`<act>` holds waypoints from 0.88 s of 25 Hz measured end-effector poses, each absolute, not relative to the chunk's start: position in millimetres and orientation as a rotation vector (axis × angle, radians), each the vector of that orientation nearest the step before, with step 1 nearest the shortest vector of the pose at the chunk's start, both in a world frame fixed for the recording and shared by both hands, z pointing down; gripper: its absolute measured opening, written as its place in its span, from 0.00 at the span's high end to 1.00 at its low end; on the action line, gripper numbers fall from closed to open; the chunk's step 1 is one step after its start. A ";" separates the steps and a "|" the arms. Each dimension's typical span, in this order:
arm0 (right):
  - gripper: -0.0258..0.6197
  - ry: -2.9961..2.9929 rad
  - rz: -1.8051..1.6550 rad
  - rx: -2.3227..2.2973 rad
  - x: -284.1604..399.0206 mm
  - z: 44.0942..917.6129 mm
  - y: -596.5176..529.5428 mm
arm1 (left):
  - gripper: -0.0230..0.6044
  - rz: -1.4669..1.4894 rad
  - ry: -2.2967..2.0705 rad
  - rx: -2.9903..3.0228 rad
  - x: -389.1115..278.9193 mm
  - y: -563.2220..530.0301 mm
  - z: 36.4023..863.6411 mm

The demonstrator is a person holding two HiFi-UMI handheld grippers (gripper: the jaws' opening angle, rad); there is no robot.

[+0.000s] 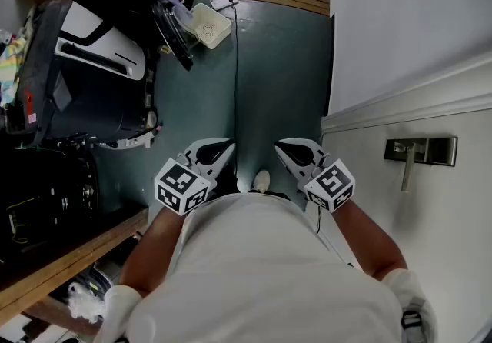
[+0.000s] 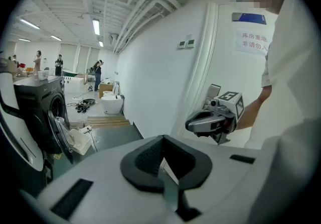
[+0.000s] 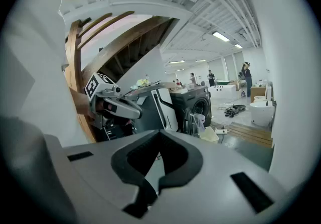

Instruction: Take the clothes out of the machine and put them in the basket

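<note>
- A person stands on the green floor [image 1: 280, 72] well apart from the machine [image 1: 84, 80], both tools drawn in close to the chest and tipped slightly down. It reads as a ready stance, before any reach is made.
- The left gripper [image 1: 222, 148] carries nothing. Its fingers [image 2: 138, 160] are pressed together, tip to tip, with nothing between them.
- The right gripper [image 1: 287, 150] matches it. Its fingers [image 3: 125, 160] are closed on each other and also empty.
- The two grippers sit side by side, near but not touching, aimed ahead along the floor toward the machine.
- The machine's door [image 1: 175, 30] hangs open, apparently so the drum can be reached. No view looks into the drum.
- The basket [image 1: 210, 24] sits on the floor just beside the open door, seemingly placed so that each load needs only a short carry.
- No clothes show in any view. They are probably inside the machine, so the task looks not yet begun.
- The next move likely calls for stepping closer and spreading a pair of fingers before reaching into the drum.
</note>
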State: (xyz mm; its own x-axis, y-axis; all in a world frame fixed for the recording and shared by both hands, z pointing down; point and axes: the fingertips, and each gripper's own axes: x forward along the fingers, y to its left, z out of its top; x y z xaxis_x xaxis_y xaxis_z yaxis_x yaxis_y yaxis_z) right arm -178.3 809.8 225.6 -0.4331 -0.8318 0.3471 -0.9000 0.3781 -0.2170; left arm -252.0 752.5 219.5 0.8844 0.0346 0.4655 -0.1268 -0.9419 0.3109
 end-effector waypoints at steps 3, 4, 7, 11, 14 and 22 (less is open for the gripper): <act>0.96 -2.441 0.571 1.587 -175.2 225.0 785.2 | 0.97 0.676 -0.062 2.713 -255.1 730.6 220.9; 0.96 -2.435 0.570 1.592 -173.8 225.0 776.6 | 0.97 0.676 -0.057 2.716 -255.1 723.9 221.7; 0.96 -2.418 0.577 1.603 -169.2 226.7 750.9 | 0.97 0.681 -0.030 2.725 -249.9 703.3 225.3; 0.96 -2.388 0.563 1.611 -169.6 227.7 709.9 | 0.97 0.657 0.002 2.728 -243.7 663.4 224.4; 0.85 -2.372 0.545 1.610 -166.6 228.4 675.7 | 0.97 0.638 0.020 2.716 -241.2 633.3 225.6; 0.71 -2.273 0.532 1.702 -149.1 231.2 595.9 | 0.97 0.635 0.115 2.713 -242.1 565.2 242.6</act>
State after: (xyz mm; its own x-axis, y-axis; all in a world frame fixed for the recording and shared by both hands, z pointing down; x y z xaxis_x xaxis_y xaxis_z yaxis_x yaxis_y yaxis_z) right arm -149.1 595.9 231.2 -0.2849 -0.8663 0.4103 -0.9584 0.2498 -0.1381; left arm -242.1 565.2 242.6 0.8962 0.1561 0.4154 -0.0011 -0.9353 0.3540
